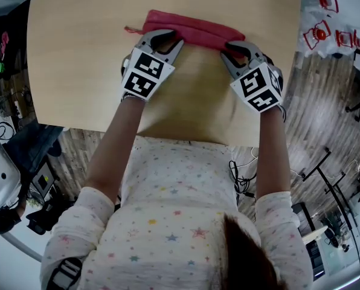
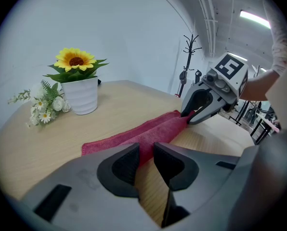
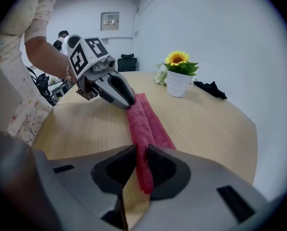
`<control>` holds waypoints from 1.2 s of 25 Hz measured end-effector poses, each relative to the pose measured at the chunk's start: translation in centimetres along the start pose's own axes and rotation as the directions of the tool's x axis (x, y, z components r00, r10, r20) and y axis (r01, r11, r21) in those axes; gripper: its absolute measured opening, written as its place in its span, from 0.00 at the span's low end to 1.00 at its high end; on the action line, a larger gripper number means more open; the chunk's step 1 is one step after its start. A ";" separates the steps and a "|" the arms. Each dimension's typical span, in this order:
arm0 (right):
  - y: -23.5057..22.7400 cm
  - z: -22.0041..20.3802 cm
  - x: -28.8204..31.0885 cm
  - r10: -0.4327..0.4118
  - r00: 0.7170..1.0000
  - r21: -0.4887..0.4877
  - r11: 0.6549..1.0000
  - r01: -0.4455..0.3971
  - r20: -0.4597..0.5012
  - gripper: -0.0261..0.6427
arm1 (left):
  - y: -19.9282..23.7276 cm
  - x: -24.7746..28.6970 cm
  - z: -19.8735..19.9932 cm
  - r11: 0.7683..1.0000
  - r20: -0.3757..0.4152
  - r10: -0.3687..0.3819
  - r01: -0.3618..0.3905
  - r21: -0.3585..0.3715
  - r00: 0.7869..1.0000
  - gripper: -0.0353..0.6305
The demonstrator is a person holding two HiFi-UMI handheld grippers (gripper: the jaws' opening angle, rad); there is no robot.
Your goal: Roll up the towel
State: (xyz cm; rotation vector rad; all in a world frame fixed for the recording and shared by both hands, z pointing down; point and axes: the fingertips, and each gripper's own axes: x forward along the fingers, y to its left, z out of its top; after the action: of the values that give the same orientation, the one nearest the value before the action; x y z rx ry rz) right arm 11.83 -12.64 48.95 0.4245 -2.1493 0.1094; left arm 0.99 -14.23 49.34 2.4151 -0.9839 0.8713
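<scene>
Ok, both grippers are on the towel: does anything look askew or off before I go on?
Nothing spilled or damaged. The towel lies as a long strip on the table, pinched near each end by the left gripper and right gripper. One oddity: a loose corner pokes out past its left end, so the roll looks uneven.

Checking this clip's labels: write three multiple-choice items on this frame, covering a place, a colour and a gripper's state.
1. Where is the flower pot? A on the table; B on the floor; C on a chair.
2. What colour is the towel? A blue; B red; C white.
3. What is the left gripper doing? A hanging open; B shut on the towel; C shut on the pot.
Key: 1 A, it stands on the wood; 2 B, red in every view; 3 B, its jaws pinch the towel's edge.
</scene>
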 end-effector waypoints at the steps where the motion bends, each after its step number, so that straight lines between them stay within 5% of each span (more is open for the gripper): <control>1: 0.1 0.0 -0.1 0.009 1.000 0.002 1.000 -0.009 0.001 0.15 | -0.1 -0.1 -0.1 1.000 -0.003 0.000 0.000 0.003 1.000 0.20; 15: 5.3 -1.8 -1.9 0.188 0.982 -0.052 0.981 -0.189 -0.013 0.11 | -4.5 -2.8 -3.5 0.998 -0.041 -0.053 0.054 0.033 0.998 0.20; 23: 5.9 -3.0 -3.3 0.317 0.948 0.144 0.938 -0.315 0.013 0.11 | -7.1 -4.2 -4.8 0.994 -0.045 -0.105 0.106 0.021 0.993 0.19; 30: 4.5 -2.6 -3.4 0.402 0.911 0.305 0.860 -0.410 0.090 0.11 | -7.8 -2.3 -4.5 0.989 -0.055 -0.141 0.143 0.037 0.988 0.19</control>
State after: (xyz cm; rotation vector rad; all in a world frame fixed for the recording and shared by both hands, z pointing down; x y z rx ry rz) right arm 14.09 -6.92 48.03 0.1431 -2.2204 0.7035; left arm 3.54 -5.34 50.16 2.4485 -0.7711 0.9068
